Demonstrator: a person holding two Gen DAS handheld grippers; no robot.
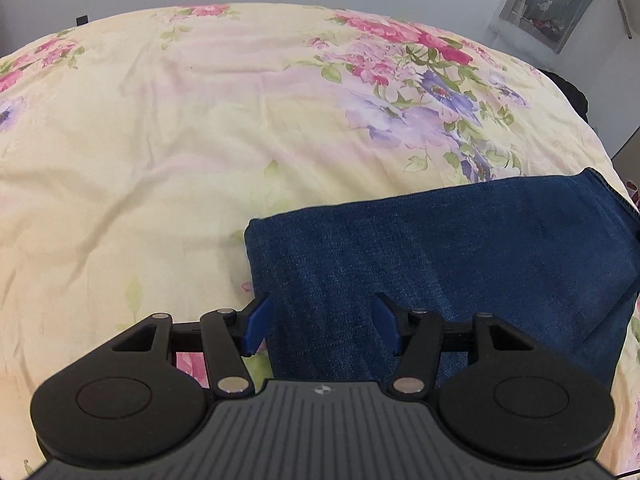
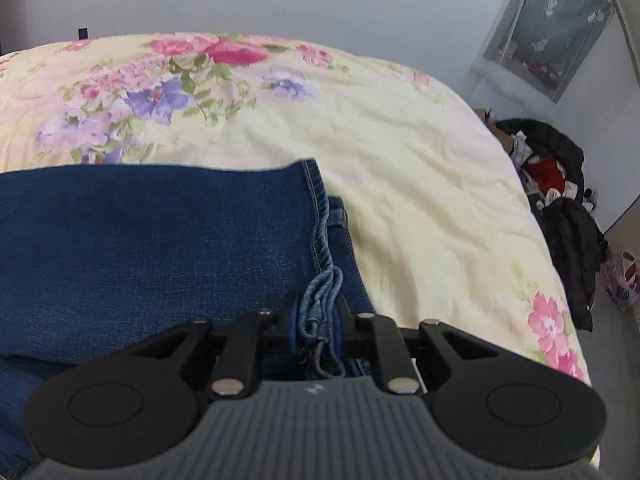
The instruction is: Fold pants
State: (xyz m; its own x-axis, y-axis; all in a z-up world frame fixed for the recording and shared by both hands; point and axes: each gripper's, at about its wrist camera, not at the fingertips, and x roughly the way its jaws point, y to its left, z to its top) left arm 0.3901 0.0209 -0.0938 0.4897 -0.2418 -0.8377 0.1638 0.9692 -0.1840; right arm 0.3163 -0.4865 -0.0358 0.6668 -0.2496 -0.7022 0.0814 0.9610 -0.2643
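Jeans (image 2: pixel 152 240) lie part-folded on the floral bedspread (image 1: pixel 160 140) — mid-fold, I judge. Right gripper (image 2: pixel 316 328) pinches the bunched hem edge (image 2: pixel 324 288); left gripper (image 1: pixel 322 322) hovers spread wide over the folded end, gripping nothing. Next: the left must clamp its edge.

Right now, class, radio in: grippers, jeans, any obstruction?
Left gripper open over jeans. Right gripper clamped on bunched hem. Jeans folded on floral bedspread. Nothing obstructing.
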